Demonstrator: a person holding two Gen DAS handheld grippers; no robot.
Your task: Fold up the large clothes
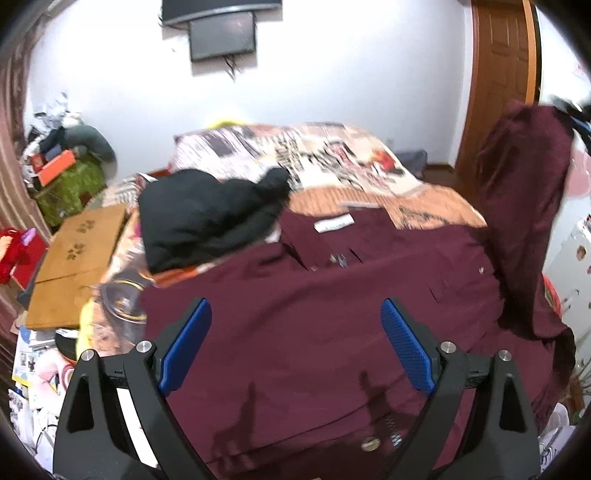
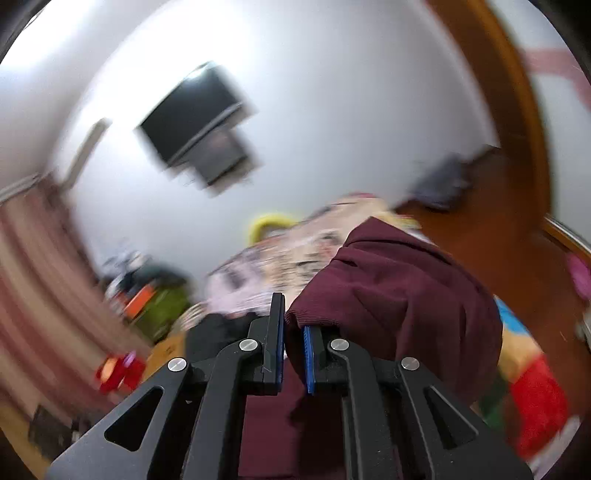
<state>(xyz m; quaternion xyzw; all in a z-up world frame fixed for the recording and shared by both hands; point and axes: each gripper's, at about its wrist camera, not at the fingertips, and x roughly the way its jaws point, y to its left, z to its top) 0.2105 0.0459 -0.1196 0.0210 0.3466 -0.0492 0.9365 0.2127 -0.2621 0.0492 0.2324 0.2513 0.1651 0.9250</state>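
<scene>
A large maroon garment (image 1: 314,306) lies spread over the near half of the bed, with a white label near its collar. My left gripper (image 1: 295,343) is open and empty, hovering just above the garment's near part. One sleeve of the garment (image 1: 524,206) is lifted high at the right. My right gripper (image 2: 293,332) is shut on the ribbed cuff of that maroon sleeve (image 2: 391,288) and holds it up in the air. The right wrist view is blurred by motion.
A black garment (image 1: 207,218) lies piled on the bed's left side on the patterned bedspread (image 1: 314,155). A wooden board (image 1: 74,254) and clutter sit at the left of the bed. A wooden door (image 1: 498,74) stands at the right, a dark screen (image 1: 221,33) hangs on the wall.
</scene>
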